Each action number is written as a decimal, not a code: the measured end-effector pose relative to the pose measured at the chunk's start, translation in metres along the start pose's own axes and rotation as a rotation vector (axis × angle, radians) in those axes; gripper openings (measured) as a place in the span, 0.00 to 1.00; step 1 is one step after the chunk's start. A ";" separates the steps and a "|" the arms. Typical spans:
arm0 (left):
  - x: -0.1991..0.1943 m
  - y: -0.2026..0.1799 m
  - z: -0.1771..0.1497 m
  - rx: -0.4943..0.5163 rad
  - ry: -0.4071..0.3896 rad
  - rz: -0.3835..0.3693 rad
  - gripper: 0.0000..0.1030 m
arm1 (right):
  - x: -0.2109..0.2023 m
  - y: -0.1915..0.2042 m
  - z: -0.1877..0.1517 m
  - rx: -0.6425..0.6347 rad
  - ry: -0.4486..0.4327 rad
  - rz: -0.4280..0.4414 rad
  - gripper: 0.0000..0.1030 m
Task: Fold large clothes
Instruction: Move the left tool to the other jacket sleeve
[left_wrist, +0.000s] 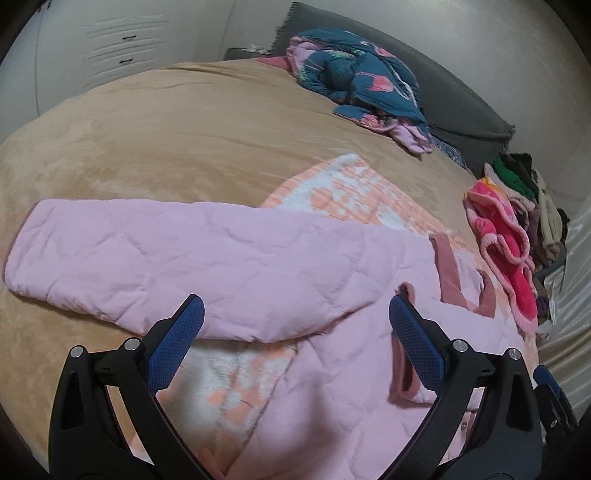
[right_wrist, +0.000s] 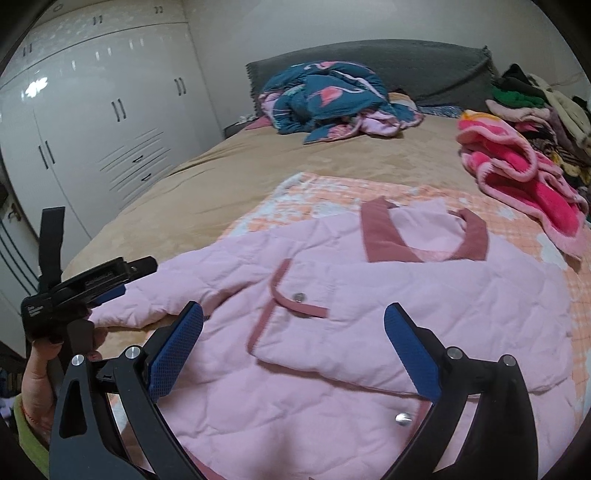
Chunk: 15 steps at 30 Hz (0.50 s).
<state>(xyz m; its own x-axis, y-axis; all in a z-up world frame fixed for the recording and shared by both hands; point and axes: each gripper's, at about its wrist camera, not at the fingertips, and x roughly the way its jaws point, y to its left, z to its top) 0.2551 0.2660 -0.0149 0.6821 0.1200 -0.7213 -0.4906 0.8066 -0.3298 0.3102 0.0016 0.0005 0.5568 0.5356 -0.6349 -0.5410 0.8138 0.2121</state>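
Right wrist view: pink jacket (right_wrist: 369, 302) is laid flat on bed (right_wrist: 221, 173). Right hand-held gripper (right_wrist: 293, 321) is spread, empty. Left hand-held gripper (left_wrist: 295, 314) likewise released above the sleeve (left_wrist: 166, 254).

Quilted matt pink jacket (right_wrist: 369, 295), plush tan blanket (left_wrist: 166, 140); glossy white wardrobe (right_wrist: 92, 122), textured blue jaws

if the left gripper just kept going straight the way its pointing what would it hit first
Most likely the quilted pale pink jacket's outstretched sleeve, which lies across the tan plush bedspread straight ahead of the open left gripper. Depth is hard to judge through the fisheye, so the jacket body beneath might come first.
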 end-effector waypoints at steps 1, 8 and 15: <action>0.000 0.005 0.002 -0.012 0.000 -0.002 0.91 | 0.002 0.005 0.001 -0.006 0.001 0.008 0.95; -0.008 0.037 0.010 -0.057 -0.043 0.115 0.91 | 0.017 0.038 0.005 -0.053 0.021 0.056 0.95; -0.015 0.071 0.019 -0.108 -0.075 0.210 0.91 | 0.030 0.073 0.012 -0.107 0.011 0.080 0.95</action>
<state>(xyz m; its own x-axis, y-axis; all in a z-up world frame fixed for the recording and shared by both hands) 0.2202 0.3320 -0.0160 0.5958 0.3241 -0.7348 -0.6779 0.6936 -0.2437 0.2948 0.0800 0.0060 0.5028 0.5947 -0.6273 -0.6477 0.7398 0.1823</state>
